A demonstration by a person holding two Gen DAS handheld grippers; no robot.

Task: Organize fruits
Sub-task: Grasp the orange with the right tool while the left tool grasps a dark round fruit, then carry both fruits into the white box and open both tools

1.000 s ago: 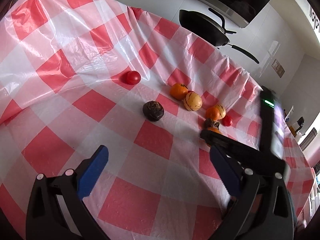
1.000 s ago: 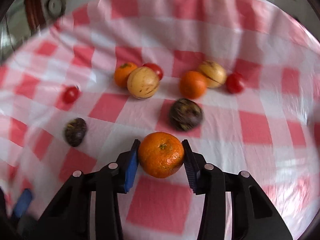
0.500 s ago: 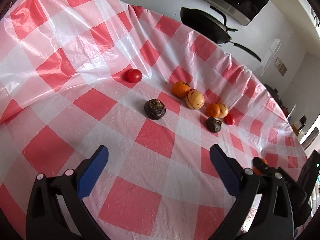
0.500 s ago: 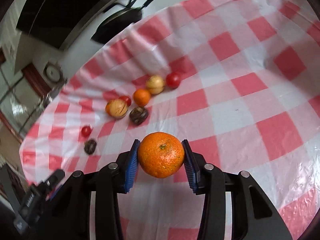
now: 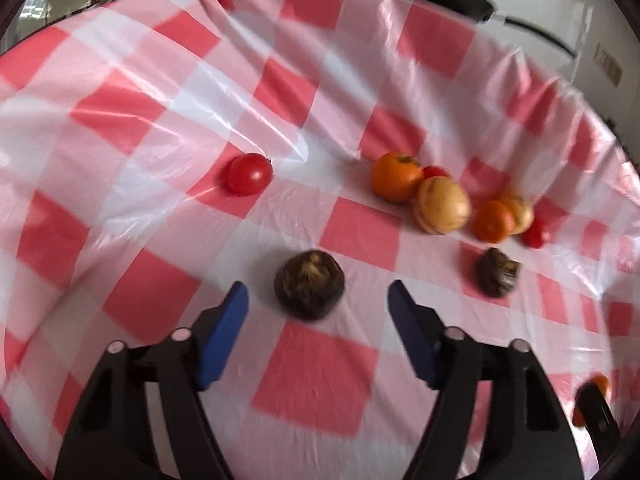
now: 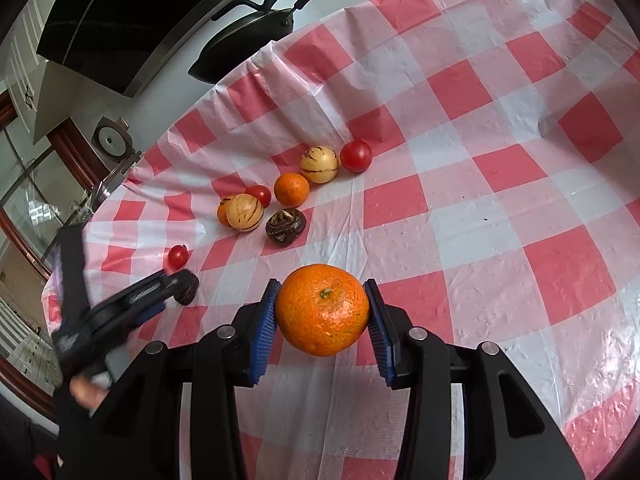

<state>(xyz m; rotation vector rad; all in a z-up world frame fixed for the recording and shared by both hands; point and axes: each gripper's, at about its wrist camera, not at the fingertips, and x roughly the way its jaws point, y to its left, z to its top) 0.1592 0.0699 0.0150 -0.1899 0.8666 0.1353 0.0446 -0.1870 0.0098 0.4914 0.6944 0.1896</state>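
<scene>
— While the right hand-held gripper [image 6: 322, 312] clamps a round, pitted orange mandarin [image 6: 322, 309] between its blue pads, where is that fruit?
— Lifted clear of the red-and-white checked plastic cloth on the tabletop [image 6: 500, 168], pressed on both sides, stem scar facing up.

— And the left hand-held gripper [image 5: 318, 302]?
— Its jaws have just been closing, yet they stand apart and grip nothing. A dark brown, wrinkled round fruit [image 5: 309, 290] lies on the cloth just ahead of the blue fingertips [image 5: 234, 312], roughly centred on the gap, untouched. That view is blurred.

— What lies further ahead of the left one?
— Ahead and to its left, a small glossy red tomato [image 5: 250, 173] sits alone. Ahead and to its right is a cluster: an orange mandarin with a green stem [image 5: 396, 176], a pale yellow striped round fruit [image 5: 442, 210] touching it, a second orange [image 5: 493, 221], another pale striped fruit [image 5: 520, 212] behind that, and a small red tomato [image 5: 536, 234]. A second dark wrinkled fruit [image 5: 496, 272] lies nearer, off the right finger.

— Anything beyond the cloth?
— A black frying pan [image 6: 248, 46] on the white counter.
</scene>
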